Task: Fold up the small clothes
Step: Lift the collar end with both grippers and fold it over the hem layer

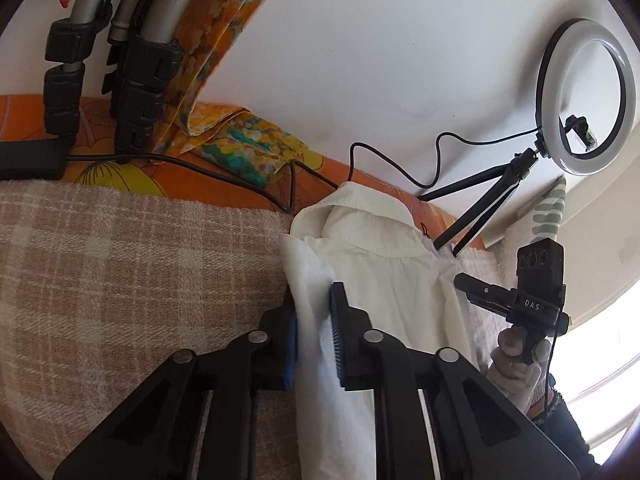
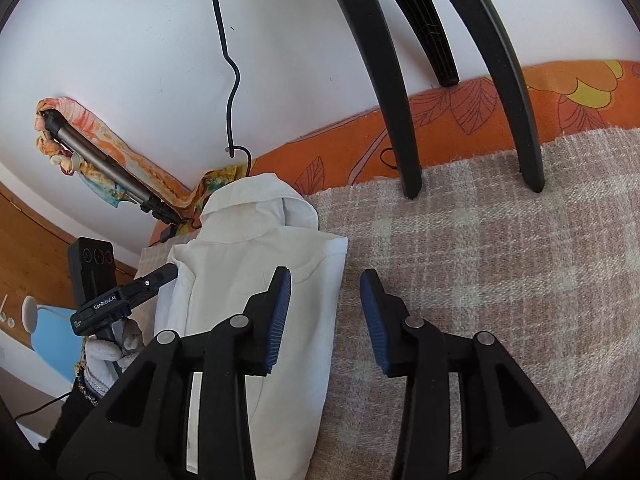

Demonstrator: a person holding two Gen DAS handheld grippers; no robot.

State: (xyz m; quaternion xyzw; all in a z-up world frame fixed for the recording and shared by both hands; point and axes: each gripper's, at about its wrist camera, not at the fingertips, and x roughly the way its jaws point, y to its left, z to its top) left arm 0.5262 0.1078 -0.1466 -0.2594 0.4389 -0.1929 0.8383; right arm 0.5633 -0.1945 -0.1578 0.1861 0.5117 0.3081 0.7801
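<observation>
The white collared cotton shirt (image 2: 260, 280) lies at centre frame on the beige checked woven blanket (image 2: 500, 280), long axis toward the camera. The left gripper (image 1: 314, 336) pinches its edge; the right gripper (image 2: 324, 320) stands open, straddling the opposite edge.

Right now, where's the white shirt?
The white shirt lies on the checked blanket, collar toward the wall; the left gripper pinches its left edge, the right gripper is open over its right edge.
</observation>
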